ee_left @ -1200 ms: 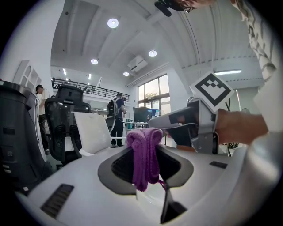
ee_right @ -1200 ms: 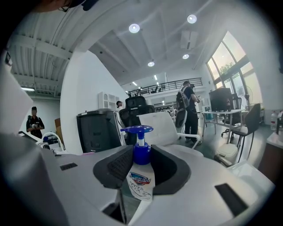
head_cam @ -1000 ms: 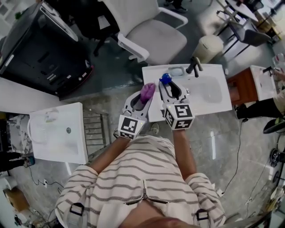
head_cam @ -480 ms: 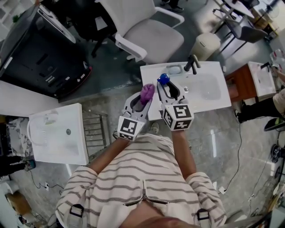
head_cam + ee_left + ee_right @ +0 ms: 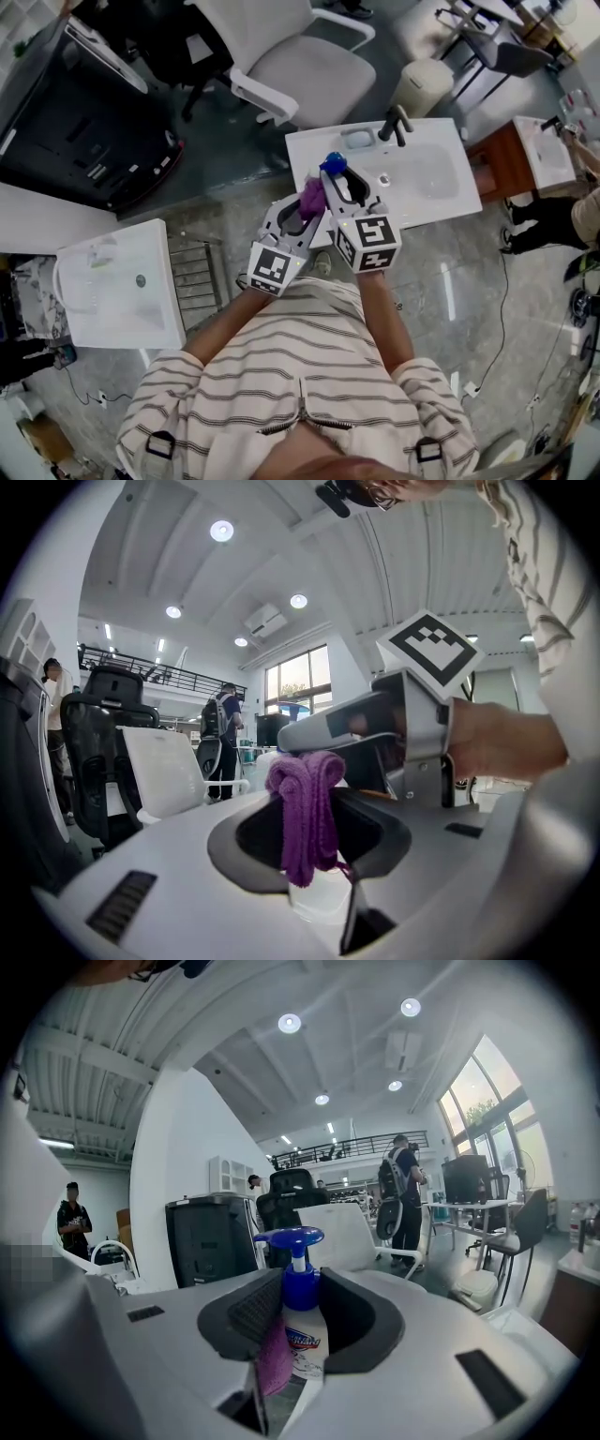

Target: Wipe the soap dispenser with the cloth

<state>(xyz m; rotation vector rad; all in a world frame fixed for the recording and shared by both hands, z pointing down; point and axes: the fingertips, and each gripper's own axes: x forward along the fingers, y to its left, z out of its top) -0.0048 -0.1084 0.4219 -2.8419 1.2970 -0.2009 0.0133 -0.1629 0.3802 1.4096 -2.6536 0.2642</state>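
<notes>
Head view: we work above the washbasin's (image 5: 441, 202) 7 o'clock corner.
Left hand-held gripper (image 5: 307, 202): pinching the bunched purple cloth (image 5: 307, 803).
Right hand-held gripper (image 5: 339, 180): clamped on the soap dispenser (image 5: 298, 1330), pump upright.
Contact: cloth touches the soap dispenser at its 8 o'clock, low on the body.
Risk: we judge a hard rub could twist the soap dispenser loose or drag the cloth out.

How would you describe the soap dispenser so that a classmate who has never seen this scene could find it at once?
Find the white sink counter with the black faucet. Over its left end the right gripper clamps the soap dispenser, a small white bottle. Its blue pump top sets it apart from the purple cloth beside it.
</notes>
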